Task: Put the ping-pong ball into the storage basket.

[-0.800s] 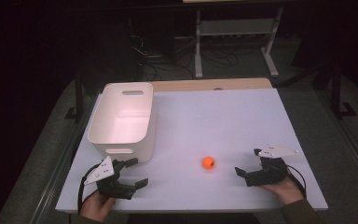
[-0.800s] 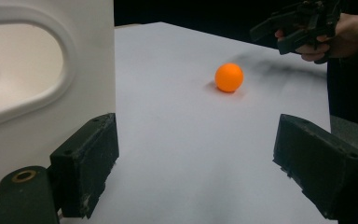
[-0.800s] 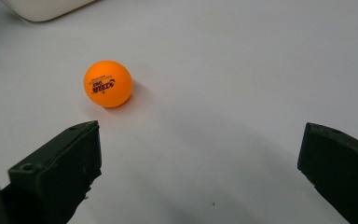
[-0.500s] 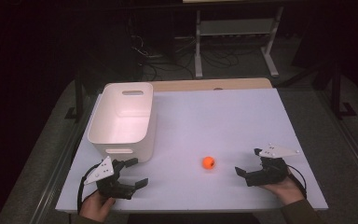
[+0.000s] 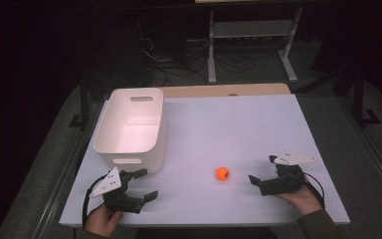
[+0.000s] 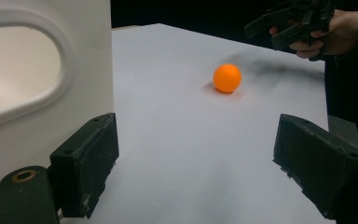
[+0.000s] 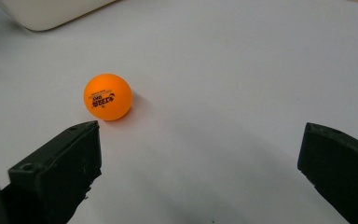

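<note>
A small orange ball (image 5: 223, 173) lies on the white table (image 5: 238, 124), right of centre near the front. My right gripper (image 5: 261, 169) rests open just to its right, jaws pointing at it. In the right gripper view the ball (image 7: 107, 97), with dark print on it, sits just beyond the left jaw of the open gripper (image 7: 205, 163). At the front left, my left gripper (image 5: 148, 183) also stands open and holds nothing. Its own view has the ball (image 6: 227, 78) well ahead of the wide-apart gripper (image 6: 205, 163), with the right gripper (image 6: 289, 21) and its hand beyond.
A white plastic bin (image 5: 132, 129) with handle cut-outs stands at the table's left, just behind the left gripper; its wall (image 6: 37, 84) looms close on the left. A metal rack (image 5: 251, 30) and cables stand on the dark floor beyond the table.
</note>
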